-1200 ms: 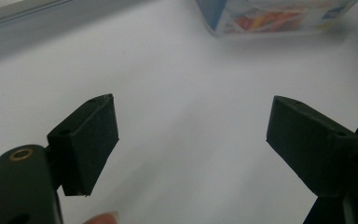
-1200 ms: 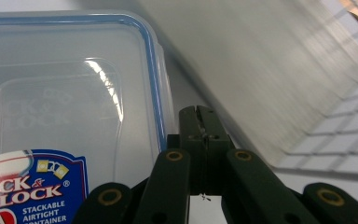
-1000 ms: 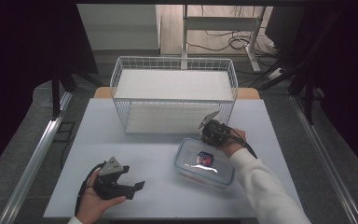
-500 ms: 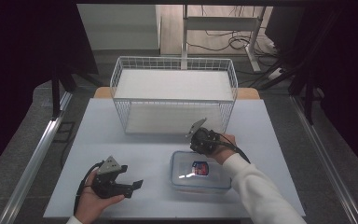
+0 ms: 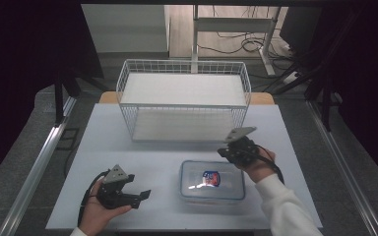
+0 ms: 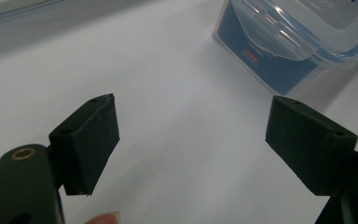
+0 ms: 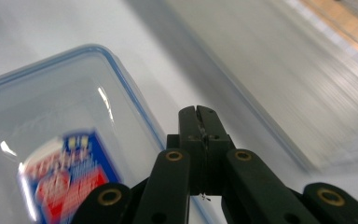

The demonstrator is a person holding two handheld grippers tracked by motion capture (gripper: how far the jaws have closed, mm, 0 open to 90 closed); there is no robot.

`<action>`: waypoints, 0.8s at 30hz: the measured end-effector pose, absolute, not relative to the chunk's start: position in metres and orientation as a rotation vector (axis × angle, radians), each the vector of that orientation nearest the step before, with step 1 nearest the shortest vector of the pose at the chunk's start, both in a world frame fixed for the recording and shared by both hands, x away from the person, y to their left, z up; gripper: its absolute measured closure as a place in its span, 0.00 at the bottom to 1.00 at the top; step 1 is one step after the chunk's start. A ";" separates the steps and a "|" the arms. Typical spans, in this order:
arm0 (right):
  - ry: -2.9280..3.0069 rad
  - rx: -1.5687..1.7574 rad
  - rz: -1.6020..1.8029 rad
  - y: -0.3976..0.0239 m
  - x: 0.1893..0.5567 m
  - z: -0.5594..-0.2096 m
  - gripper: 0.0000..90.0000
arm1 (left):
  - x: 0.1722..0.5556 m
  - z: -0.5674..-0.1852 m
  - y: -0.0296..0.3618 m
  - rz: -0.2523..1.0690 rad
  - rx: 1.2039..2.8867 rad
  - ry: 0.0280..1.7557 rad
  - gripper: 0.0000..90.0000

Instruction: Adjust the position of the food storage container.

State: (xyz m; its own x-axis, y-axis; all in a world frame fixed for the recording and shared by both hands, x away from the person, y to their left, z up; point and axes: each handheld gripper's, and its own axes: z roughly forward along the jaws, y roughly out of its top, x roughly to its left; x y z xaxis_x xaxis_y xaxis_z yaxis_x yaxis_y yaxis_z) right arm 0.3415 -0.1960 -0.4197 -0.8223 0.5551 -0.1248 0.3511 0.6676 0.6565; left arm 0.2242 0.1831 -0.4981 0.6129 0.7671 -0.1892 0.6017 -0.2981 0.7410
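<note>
I see my right hand-held gripper point(image 5: 225, 150) pinched fully together with nothing in it just past the far right corner of the clear, blue-rimmed, lidded plastic box point(image 5: 211, 180) on the white desk point(image 5: 157, 162), while my left hand-held gripper point(image 5: 146, 194) rests spread wide, empty, beside it.

Bare table point(image 5: 147, 157) ahead of left gripper point(image 5: 142, 194), nothing between its spread jaws. Lidded container point(image 5: 211, 179) beyond its tips. Wire basket point(image 5: 184, 101) blocks passage past right gripper point(image 5: 222, 151).
</note>
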 end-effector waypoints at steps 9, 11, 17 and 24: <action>2.427 1.030 0.899 -0.267 0.299 -0.429 0.99 | 0.223 -0.498 0.180 0.255 2.021 1.087 0.19; 2.428 1.081 0.884 -0.274 0.293 -0.437 0.99 | 0.223 -0.498 0.179 0.255 2.022 1.090 0.19; 2.504 1.092 0.801 -0.273 0.287 -0.458 0.99 | 0.223 -0.498 0.181 0.259 2.018 1.094 0.19; 2.551 1.064 0.805 -0.263 0.287 -0.460 0.99 | 0.224 -0.498 0.183 0.259 2.013 1.101 0.19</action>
